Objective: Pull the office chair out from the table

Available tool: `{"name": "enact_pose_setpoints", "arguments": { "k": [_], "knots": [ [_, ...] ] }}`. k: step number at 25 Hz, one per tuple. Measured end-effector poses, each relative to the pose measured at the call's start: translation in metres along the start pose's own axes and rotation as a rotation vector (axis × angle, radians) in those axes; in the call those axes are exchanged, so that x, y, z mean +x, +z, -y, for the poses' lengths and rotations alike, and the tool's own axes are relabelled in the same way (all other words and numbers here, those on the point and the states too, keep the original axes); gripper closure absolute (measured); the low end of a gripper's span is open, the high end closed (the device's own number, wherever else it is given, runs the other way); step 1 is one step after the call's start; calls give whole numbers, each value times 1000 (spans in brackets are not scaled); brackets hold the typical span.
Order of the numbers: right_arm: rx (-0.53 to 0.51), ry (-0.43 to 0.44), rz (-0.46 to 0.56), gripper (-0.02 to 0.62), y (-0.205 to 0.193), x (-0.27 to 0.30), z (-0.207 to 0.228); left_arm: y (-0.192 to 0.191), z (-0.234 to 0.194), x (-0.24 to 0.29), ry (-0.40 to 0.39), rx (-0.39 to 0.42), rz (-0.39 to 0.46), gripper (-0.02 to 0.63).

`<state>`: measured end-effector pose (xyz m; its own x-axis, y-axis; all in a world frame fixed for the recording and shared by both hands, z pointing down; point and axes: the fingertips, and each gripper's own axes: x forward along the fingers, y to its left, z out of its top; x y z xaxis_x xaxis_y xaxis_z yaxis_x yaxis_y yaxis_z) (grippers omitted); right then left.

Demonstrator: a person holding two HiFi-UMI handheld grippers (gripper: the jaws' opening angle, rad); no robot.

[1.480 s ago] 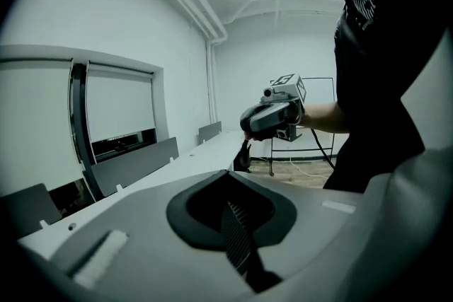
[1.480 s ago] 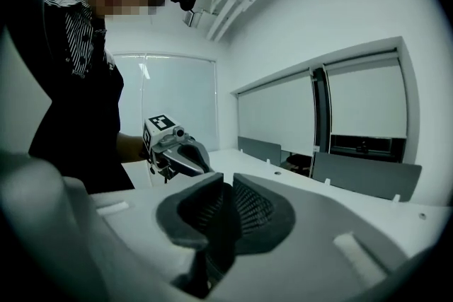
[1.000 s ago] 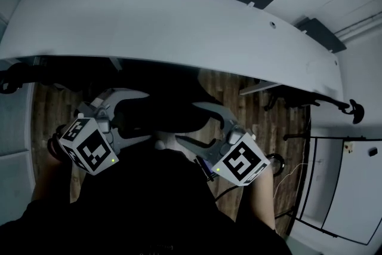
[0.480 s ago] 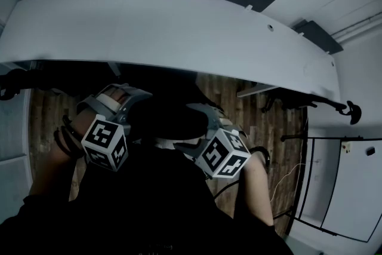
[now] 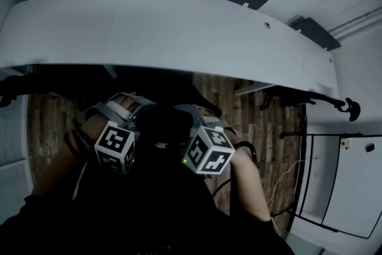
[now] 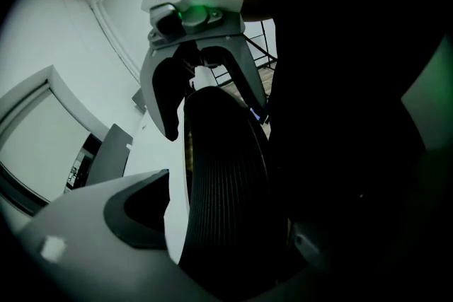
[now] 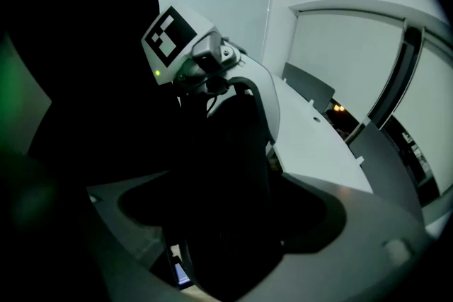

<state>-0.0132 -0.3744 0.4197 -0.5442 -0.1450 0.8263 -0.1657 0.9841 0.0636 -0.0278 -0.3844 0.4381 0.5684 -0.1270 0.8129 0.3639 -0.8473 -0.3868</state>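
The left gripper and right gripper have sunk over the chair, which is tucked under the table. Their jaws have just been opening and straddle its back without squeezing, so clamping likely comes before pulling.

Black chair at curved white table

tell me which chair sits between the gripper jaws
The middle office chair: its backrest sits between the jaws of the left gripper and right gripper, which have just been opening. The left-end chair and right-end chair by the table stand clear of both.
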Motion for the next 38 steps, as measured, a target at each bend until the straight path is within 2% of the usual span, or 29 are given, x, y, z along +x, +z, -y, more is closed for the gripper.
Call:
{"name": "enact_pose_setpoints", "arguments": {
  "k": [2,4,6,9,12,31,38],
  "knots": [
    [-6,29,-27,153,-6,10,-2,-10,4,11,-16,18,-52,137],
    [-54,89,-97,153,-21,24,-17,-17,7,17,-27,44,-94,182],
    [-83,110,-141,153,-31,33,-24,-19,11,19,-57,60,-118,209],
    [-42,112,-107,156,-29,29,-17,-19,14,22,-86,72,-127,236],
    [-38,136,-95,212,-30,26,-14,-15,14,24,-91,71,-127,252],
    [-143,168,-104,222,-76,3,-27,22,23,54,-48,16,-188,275],
    [-194,140,-107,222,-93,-1,-36,36,32,65,-50,-28,-222,264]
  ]
}}
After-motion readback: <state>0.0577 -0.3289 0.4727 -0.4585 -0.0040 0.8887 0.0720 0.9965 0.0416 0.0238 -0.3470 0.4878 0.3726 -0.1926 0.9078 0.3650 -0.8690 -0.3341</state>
